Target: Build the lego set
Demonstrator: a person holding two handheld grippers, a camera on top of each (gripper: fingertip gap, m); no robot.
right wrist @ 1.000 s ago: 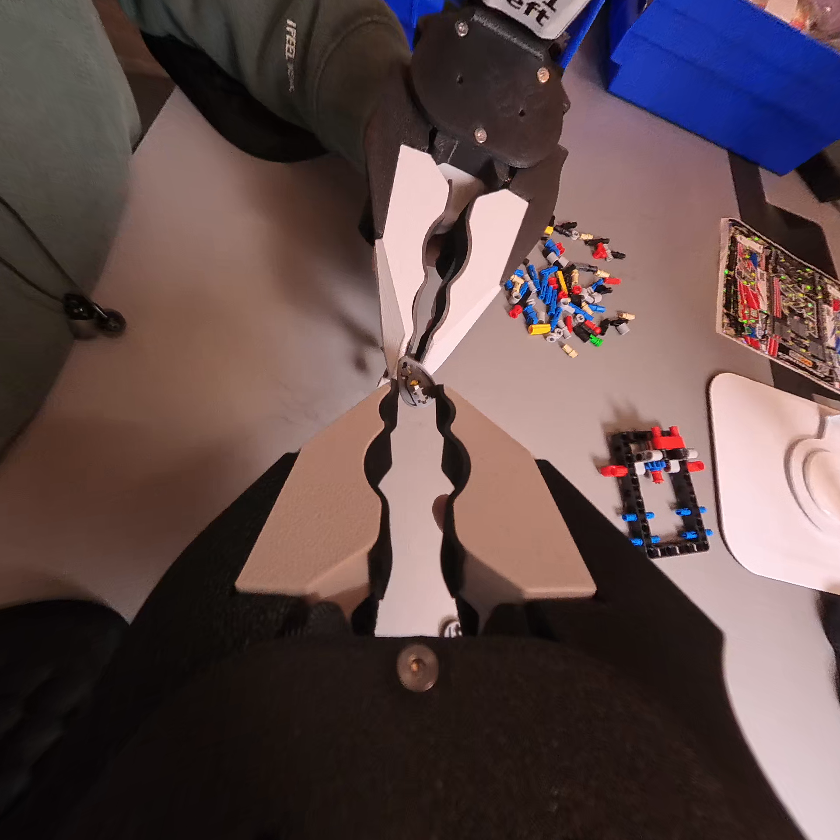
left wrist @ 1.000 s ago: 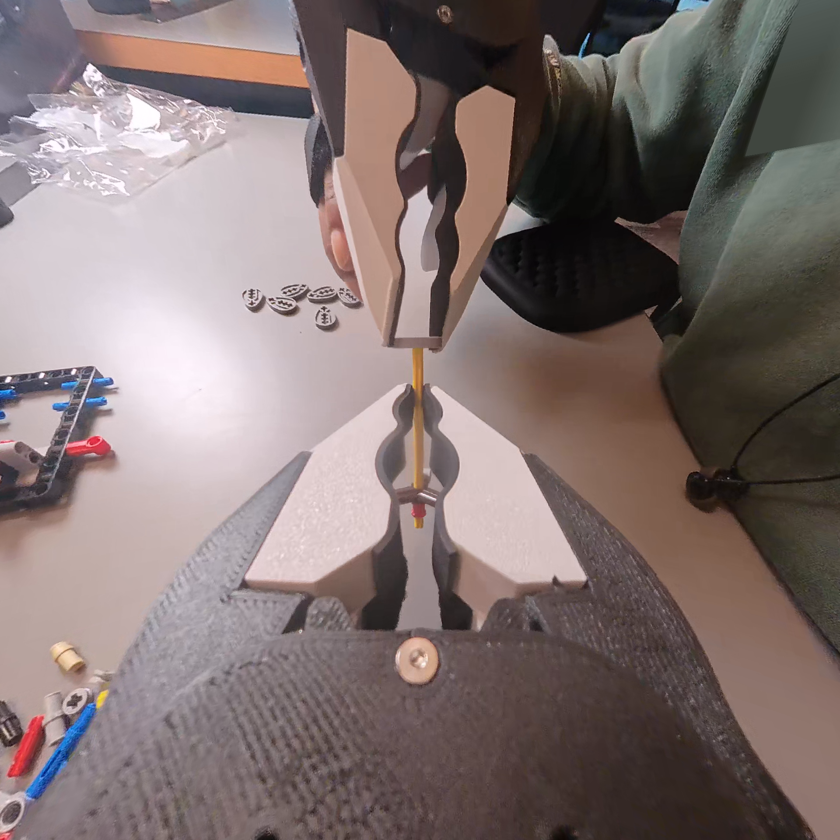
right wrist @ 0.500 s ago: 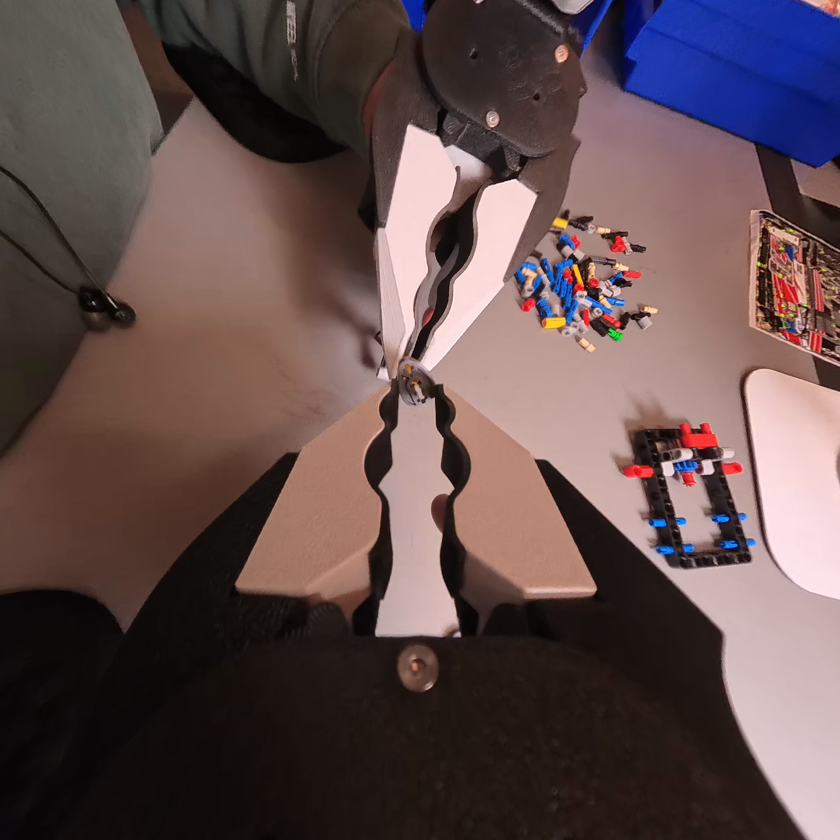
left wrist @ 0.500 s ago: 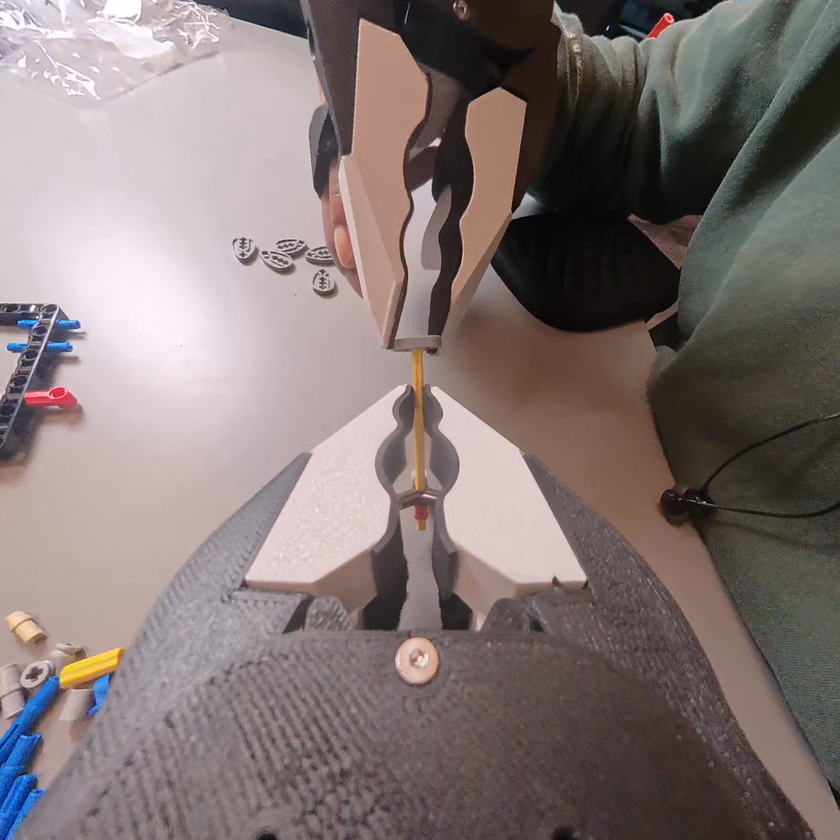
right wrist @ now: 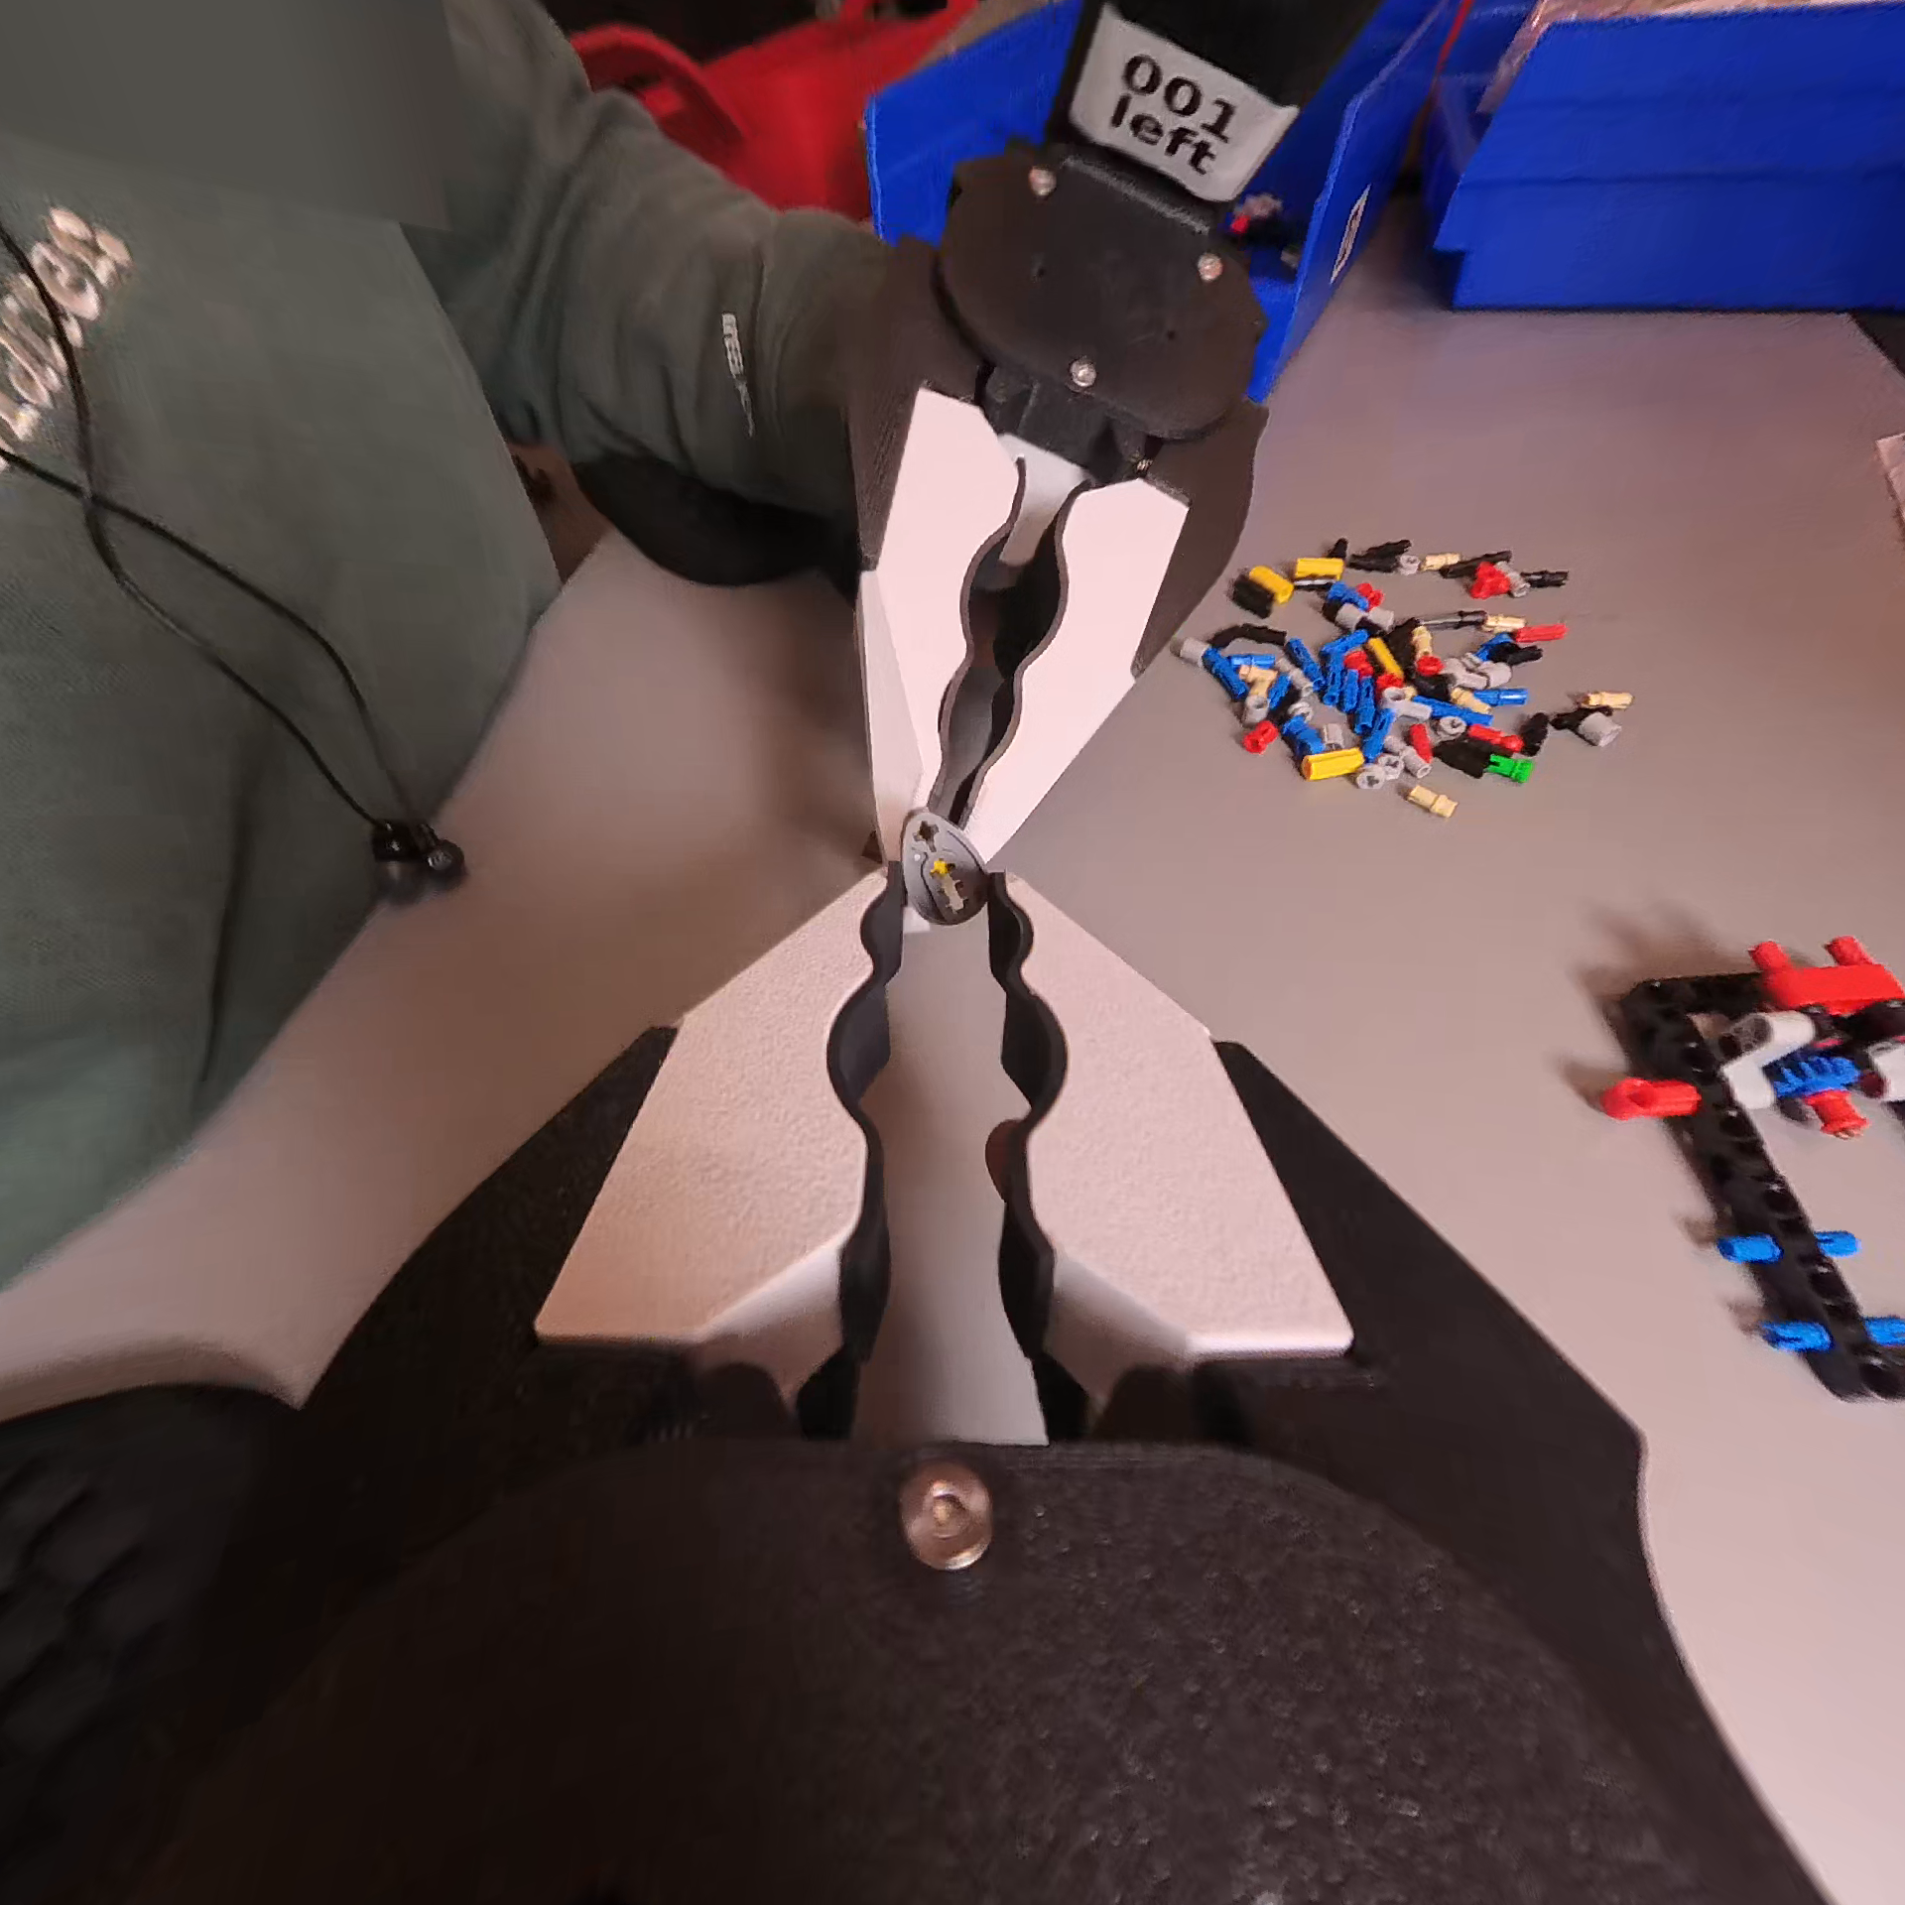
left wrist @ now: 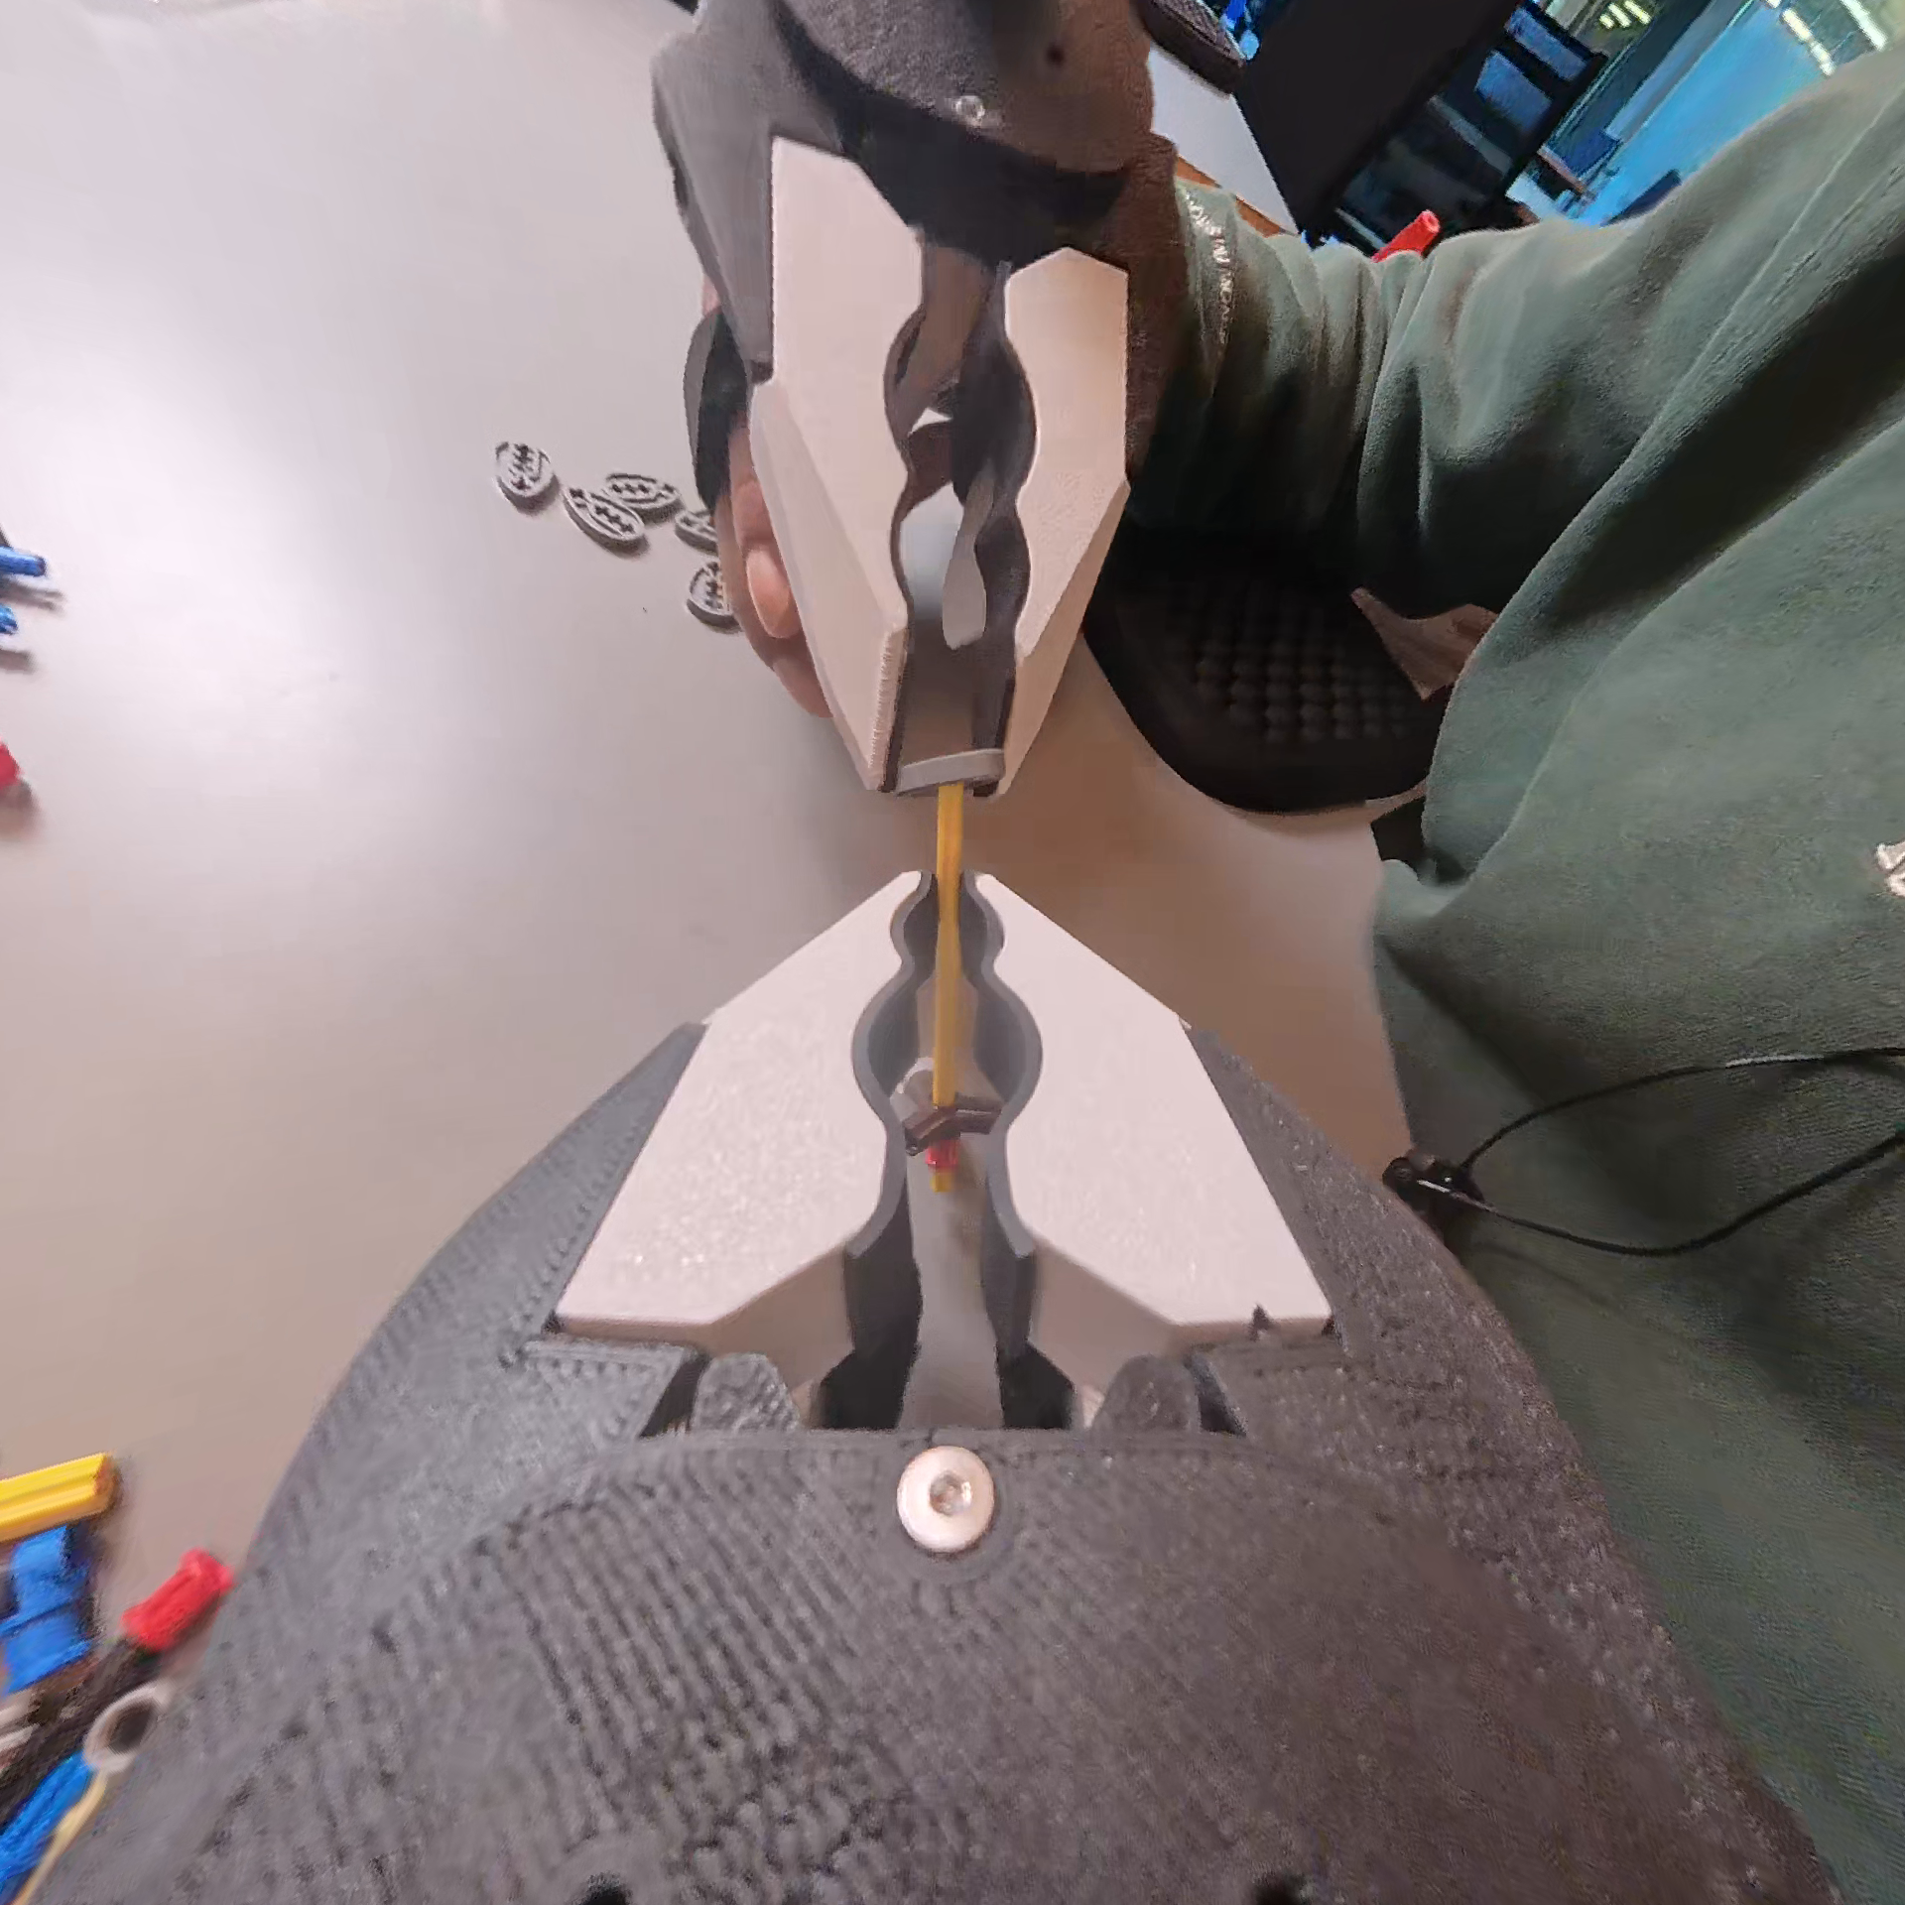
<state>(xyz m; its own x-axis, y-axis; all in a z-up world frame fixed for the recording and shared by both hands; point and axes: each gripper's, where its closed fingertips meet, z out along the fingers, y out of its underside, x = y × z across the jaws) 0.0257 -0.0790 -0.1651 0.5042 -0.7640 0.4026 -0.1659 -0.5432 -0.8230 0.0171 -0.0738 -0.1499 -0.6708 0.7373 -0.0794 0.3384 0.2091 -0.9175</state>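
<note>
Yellow axle (left wrist: 946, 990) between both hand-held grippers' tips

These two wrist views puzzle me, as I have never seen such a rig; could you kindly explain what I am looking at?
A person holds a two-finger gripper in each hand, each with its own camera looking along its fingers. In the left wrist view, the left gripper is shut on a thin yellow axle. Opposite it, the right gripper pinches a small grey cam piece onto the axle's tip. On the grey table lie a pile of loose pieces, a black frame assembly and spare grey cams.
</note>
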